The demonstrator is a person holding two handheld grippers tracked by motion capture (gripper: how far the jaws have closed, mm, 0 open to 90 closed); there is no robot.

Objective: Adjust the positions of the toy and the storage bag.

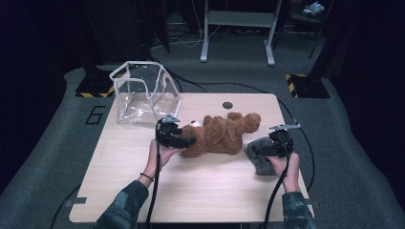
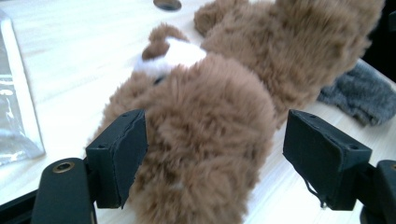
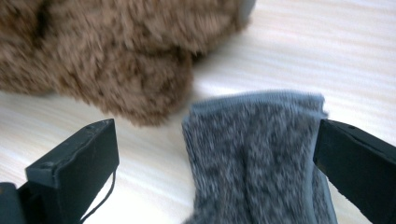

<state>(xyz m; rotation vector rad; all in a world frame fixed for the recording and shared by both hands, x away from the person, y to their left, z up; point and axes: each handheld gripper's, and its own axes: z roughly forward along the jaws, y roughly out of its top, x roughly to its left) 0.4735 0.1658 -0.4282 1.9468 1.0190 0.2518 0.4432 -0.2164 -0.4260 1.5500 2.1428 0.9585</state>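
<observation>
Pale wooden table (image 1: 200, 191) on grey carpet (image 1: 43, 157); dim room, grey metal frame (image 1: 237, 28) behind.

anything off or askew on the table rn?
Nothing damaged or spilled. The brown teddy bear lies flat on the table rather than sitting, a grey sock lies bunched beside it, and the clear bag stands open at the far left corner.

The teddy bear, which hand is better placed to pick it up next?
Probably left. The left gripper has its open jaws on either side of the teddy bear, while the right gripper is open around the grey sock.
</observation>
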